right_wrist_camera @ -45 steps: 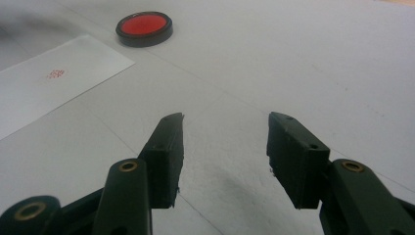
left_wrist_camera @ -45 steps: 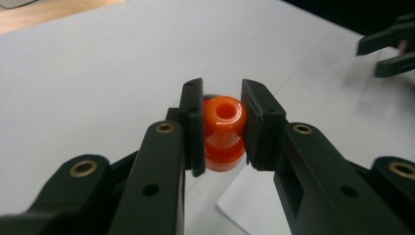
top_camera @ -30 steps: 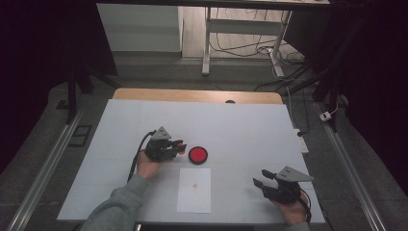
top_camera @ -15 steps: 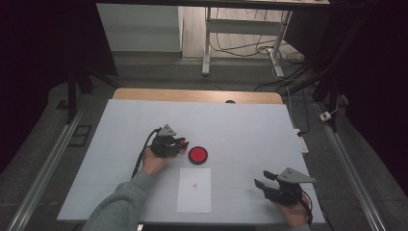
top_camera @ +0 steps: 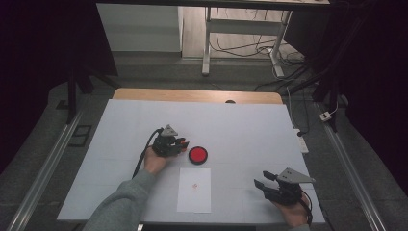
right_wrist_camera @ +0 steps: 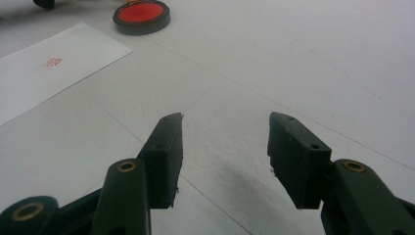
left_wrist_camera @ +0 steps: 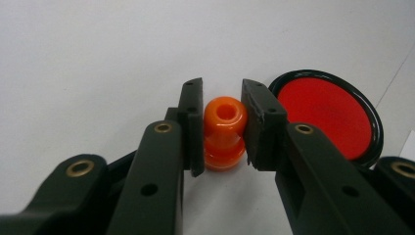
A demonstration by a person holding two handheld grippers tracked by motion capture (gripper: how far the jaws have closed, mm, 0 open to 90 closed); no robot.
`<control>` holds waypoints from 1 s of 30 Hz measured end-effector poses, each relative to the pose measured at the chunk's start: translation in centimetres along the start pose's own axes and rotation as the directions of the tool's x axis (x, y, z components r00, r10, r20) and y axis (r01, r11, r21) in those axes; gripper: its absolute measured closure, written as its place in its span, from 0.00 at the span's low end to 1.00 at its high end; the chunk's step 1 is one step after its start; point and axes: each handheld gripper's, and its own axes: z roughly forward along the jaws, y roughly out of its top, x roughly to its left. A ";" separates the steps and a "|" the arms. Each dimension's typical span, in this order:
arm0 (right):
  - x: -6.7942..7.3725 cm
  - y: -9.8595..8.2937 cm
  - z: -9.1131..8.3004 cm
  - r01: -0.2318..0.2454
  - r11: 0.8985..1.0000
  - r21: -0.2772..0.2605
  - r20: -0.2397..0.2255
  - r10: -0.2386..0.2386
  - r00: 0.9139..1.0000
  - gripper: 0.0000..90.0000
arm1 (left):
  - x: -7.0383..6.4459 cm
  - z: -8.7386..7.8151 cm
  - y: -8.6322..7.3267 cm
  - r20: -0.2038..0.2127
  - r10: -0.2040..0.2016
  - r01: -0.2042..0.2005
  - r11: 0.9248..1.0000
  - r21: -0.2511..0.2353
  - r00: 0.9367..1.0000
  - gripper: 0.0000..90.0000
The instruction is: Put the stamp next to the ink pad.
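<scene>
Between left tongs (left_wrist_camera: pixel 221 125), orange stamp (left_wrist_camera: pixel 224 132), hidden from above, red ink pad (left_wrist_camera: pixel 327 115) beside

Red ink pad (top_camera: pixel 197 154) tight beside left gripper (top_camera: pixel 179 144), paper sheet (top_camera: pixel 194 189) near, open tabletop (top_camera: pixel 250 130) beyond w/ room to pass

white table (top_camera: pixel 240 125), ink pad (top_camera: pixel 197 155), paper (top_camera: pixel 194 190)

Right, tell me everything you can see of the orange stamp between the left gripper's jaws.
The orange stamp is a small glossy piece, plastic by its look, with a rounded head, a narrower waist and a wider base. A round hole sits in its top. It stands upright on the white table, the left gripper shut on its sides, beside the red ink pad.
</scene>
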 end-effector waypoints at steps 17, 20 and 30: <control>0.1 0.1 0.0 0.002 1.000 -0.008 -0.001 -0.002 1.000 0.52 | -0.9 -3.0 1.0 0.012 -0.022 0.023 0.999 -0.031 1.000 0.41; 0.1 0.2 0.1 0.003 1.000 -0.009 -0.003 -0.003 1.000 0.52 | -1.4 -3.7 0.8 0.023 -0.015 0.016 0.999 -0.032 1.000 0.39; 0.2 0.4 0.3 0.012 1.000 -0.012 -0.014 -0.012 1.000 0.51 | -2.8 -6.9 -0.6 0.044 0.016 -0.015 0.999 -0.030 0.999 0.39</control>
